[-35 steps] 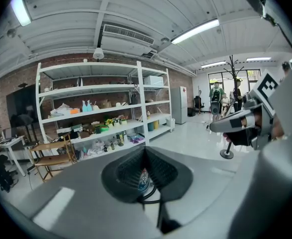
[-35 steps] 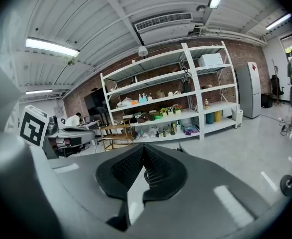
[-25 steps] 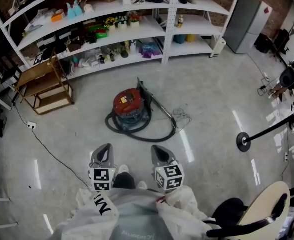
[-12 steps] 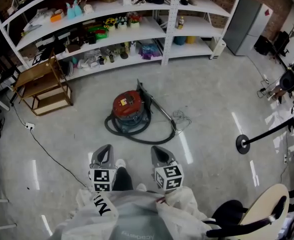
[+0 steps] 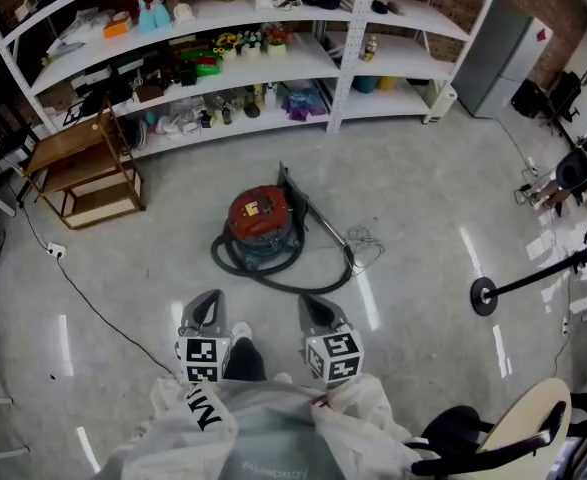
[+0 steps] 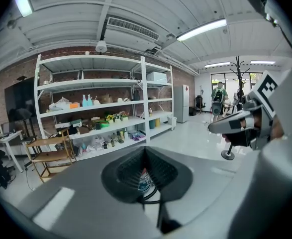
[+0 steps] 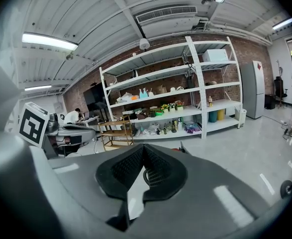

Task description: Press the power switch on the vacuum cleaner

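A red vacuum cleaner (image 5: 259, 214) is sitting on the polished floor (image 5: 423, 198), its black hose (image 5: 285, 274) curling around its base, straight ahead of the two hand-held tools and well apart from them. The left gripper (image 5: 209, 301) and right gripper (image 5: 311, 304) are pointing toward it side by side (each with jaws pressed together, gripping nothing), with white shelving (image 5: 345, 48) standing beyond.

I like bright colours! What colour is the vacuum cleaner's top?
Red. The vacuum cleaner shows best in the head view.
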`<state>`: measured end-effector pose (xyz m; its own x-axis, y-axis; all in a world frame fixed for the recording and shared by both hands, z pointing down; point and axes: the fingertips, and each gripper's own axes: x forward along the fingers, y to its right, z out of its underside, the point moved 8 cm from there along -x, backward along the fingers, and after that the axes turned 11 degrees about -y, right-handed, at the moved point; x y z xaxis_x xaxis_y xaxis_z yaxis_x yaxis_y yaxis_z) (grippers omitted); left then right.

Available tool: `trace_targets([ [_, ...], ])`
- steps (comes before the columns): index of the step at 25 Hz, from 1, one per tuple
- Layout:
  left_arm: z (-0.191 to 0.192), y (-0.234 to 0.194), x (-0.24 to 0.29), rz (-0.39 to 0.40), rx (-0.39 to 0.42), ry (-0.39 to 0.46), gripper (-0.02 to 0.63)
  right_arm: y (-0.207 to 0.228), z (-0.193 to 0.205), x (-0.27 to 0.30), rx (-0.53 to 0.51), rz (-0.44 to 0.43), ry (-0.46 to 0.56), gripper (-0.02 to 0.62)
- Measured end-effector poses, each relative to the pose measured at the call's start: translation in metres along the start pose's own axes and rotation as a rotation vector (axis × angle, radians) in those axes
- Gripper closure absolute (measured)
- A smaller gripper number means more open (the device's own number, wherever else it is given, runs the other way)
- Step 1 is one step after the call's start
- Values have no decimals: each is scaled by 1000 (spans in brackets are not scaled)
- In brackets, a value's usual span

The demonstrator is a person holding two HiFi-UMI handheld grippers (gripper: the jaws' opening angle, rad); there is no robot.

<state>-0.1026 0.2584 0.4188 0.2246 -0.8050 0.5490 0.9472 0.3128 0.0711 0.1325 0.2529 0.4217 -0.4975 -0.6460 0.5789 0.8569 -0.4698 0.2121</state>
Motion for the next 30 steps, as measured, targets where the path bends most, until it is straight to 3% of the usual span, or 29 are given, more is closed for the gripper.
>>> trace_targets([
  [15,-18,-76,52,32,-25,-30,606,-21,-53,68,-16,2,-48,595],
  [30,-33,-130,95,108,-37,-32,606,-27,-86,112,3,93,-69,595],
])
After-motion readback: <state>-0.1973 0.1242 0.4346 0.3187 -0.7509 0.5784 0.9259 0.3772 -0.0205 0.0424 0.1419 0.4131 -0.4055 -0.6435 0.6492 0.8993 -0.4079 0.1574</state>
